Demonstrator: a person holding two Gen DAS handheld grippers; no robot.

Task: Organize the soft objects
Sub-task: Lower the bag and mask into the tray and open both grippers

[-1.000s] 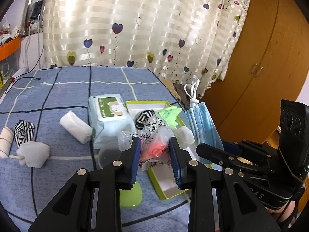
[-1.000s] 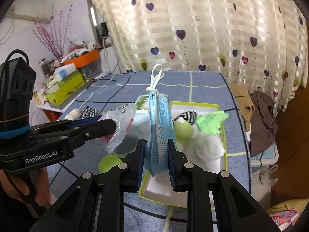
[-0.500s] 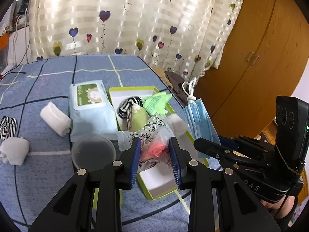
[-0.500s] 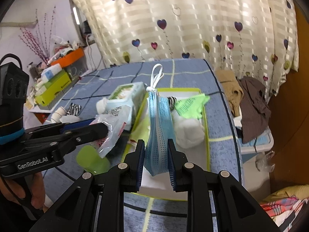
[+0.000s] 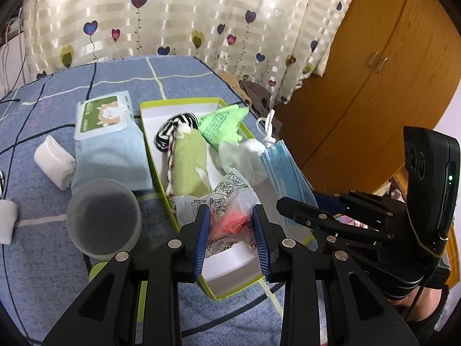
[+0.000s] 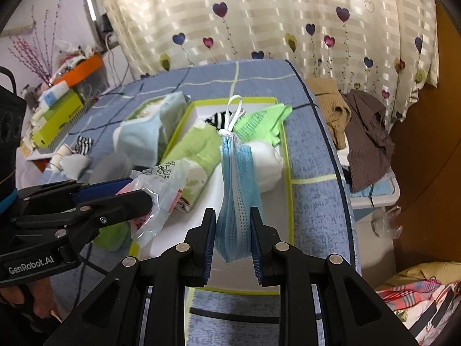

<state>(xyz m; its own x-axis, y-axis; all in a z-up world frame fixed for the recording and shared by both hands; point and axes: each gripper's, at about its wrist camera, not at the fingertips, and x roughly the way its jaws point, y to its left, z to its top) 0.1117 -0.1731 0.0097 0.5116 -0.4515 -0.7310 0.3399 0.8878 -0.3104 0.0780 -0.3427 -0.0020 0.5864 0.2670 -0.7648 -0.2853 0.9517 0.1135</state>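
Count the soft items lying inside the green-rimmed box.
4: striped sock, light-green bundle, bright-green cloth, white roll, all inside the box. More may be hidden.

Bright backlight through the curtain (image 5: 184, 14); fisheye-warped, dark corners; mild blur.

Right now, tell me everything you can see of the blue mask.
The mask is a pale blue pleated surgical mask, folded lengthwise into a narrow bundle; it looks like thin non-woven fabric. Its white elastic loops are knotted together at the far end. The right gripper is shut on its near end and holds it in the air over the right side of the green-rimmed tray. Only the two pads touch it; its lower edge hangs just below them.
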